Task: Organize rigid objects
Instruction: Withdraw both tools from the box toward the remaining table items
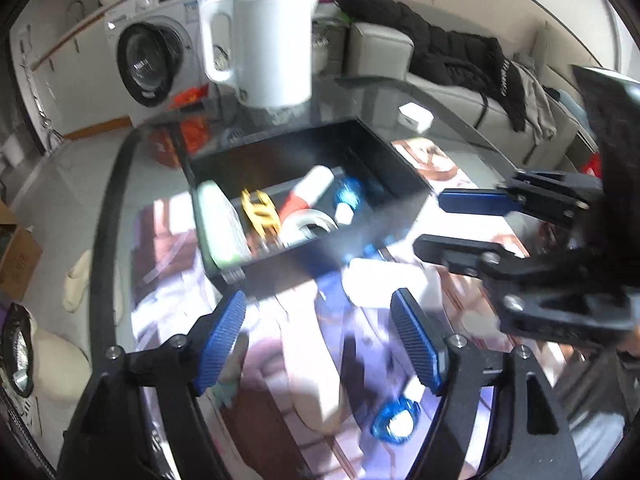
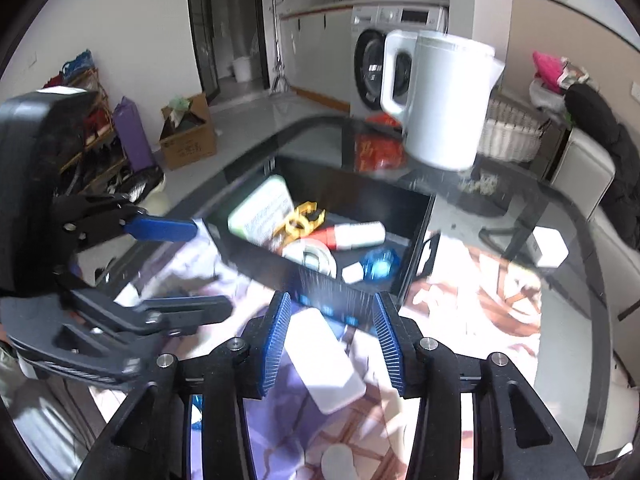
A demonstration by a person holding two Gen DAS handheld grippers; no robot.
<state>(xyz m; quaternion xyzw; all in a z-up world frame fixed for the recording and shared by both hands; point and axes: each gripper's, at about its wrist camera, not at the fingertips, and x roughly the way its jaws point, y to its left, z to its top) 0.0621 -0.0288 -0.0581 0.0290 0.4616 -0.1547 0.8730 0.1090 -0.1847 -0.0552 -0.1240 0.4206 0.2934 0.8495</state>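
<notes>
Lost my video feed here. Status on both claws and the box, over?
Left claw open, empty. Right claw open, white block lying between its fingers, unpressed. Black box ahead, partly filled. White kettle beyond it, not blocking.

Both grippers' jaws apart, empty-handed

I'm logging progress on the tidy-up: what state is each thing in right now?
Black box: open-topped, holding several items.
White block: lying on the table outside the box, between the right tool's pads, not pressed.
Right tool: open.
Left tool: open, empty.
White kettle: upright behind the box.
Washing machine: door closed.
</notes>
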